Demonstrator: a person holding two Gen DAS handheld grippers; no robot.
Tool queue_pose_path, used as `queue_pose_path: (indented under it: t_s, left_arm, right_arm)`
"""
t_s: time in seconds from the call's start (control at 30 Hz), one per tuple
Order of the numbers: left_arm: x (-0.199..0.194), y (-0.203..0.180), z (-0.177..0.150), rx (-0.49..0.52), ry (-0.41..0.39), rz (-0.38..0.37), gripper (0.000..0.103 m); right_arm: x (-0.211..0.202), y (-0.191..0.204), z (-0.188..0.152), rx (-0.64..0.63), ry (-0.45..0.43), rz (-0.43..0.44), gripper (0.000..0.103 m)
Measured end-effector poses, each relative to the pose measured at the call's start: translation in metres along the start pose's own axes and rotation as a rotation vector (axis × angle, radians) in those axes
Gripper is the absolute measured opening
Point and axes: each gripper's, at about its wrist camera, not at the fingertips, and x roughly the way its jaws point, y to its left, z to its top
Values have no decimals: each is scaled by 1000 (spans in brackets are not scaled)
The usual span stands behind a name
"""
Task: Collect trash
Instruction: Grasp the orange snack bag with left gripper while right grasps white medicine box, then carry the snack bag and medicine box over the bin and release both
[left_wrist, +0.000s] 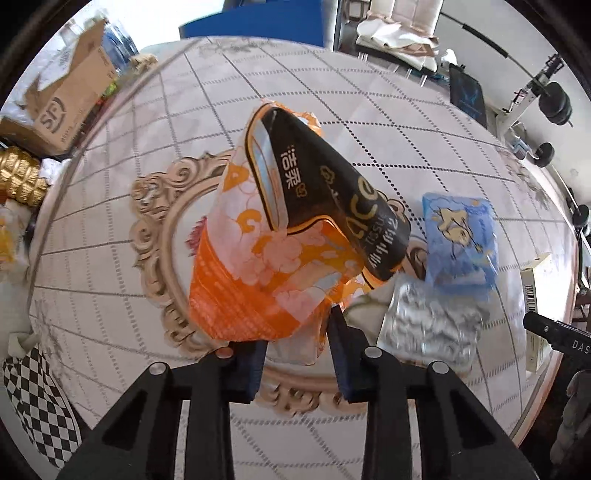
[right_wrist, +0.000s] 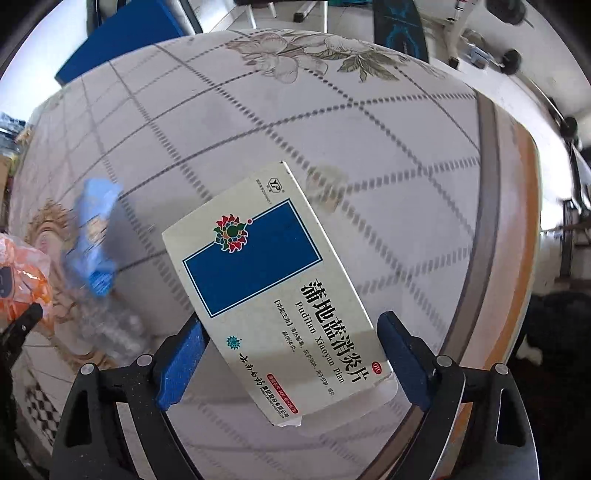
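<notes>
- Left wrist view: we see the left gripper (left_wrist: 297, 356) pointing steeply down at the round table (left_wrist: 369, 122), its 2 blue pads nearly together and pinching the lower edge of an orange and black tissue wrapper (left_wrist: 280, 229).
- The wrapper stands up crumpled from the pads, over the ornate gold frame pattern near the table's middle.
- Just right of it lie a blue packet (left_wrist: 460, 240) and a silvery blister sheet (left_wrist: 428, 325), touching or overlapping; both are blurred.
- A cardboard box (left_wrist: 70, 99) sits beyond the table's far left edge.
- Right wrist view: we see the right gripper (right_wrist: 290, 356) pointing down, jaws wide apart on either side of a white and blue medicine box (right_wrist: 269, 284) lying flat on the table.
- We cannot tell whether either pad touches the box.
</notes>
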Motion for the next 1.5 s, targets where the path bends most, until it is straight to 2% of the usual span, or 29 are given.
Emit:
queue_pose_path:
  t_s: [0.1, 0.27, 0.5, 0.67, 0.8, 1.0, 1.17, 1.37, 1.5]
  left_arm:
    - [-24, 14, -22, 13, -36, -14, 25]
    - [-66, 37, -63, 53, -107, -57, 21]
    - [-116, 91, -146, 107, -184, -116, 21]
    - [-128, 135, -210, 145, -179, -148, 21]
    - [-122, 168, -261, 163, -128, -159, 21]
    - [-78, 222, -333, 107, 14, -168, 21]
    - [-9, 255, -379, 17, 149, -161, 21]
    - [118, 271, -398, -49, 279, -178, 21]
    - [216, 273, -398, -97, 352, -229, 21]
  right_arm:
    - [-20, 16, -31, 36, -42, 34, 92]
    - [-50, 53, -108, 54, -108, 83, 92]
    - [-97, 113, -247, 74, -187, 137, 92]
    - [-100, 155, -353, 90, -194, 158, 91]
    - [-84, 182, -423, 95, -154, 183, 91]
    - [-28, 220, -515, 79, -22, 209, 91]
    - [51, 245, -569, 36, 119, 193, 90]
    - [168, 254, -590, 52, 208, 144, 90]
    - [254, 251, -577, 105, 231, 129, 90]
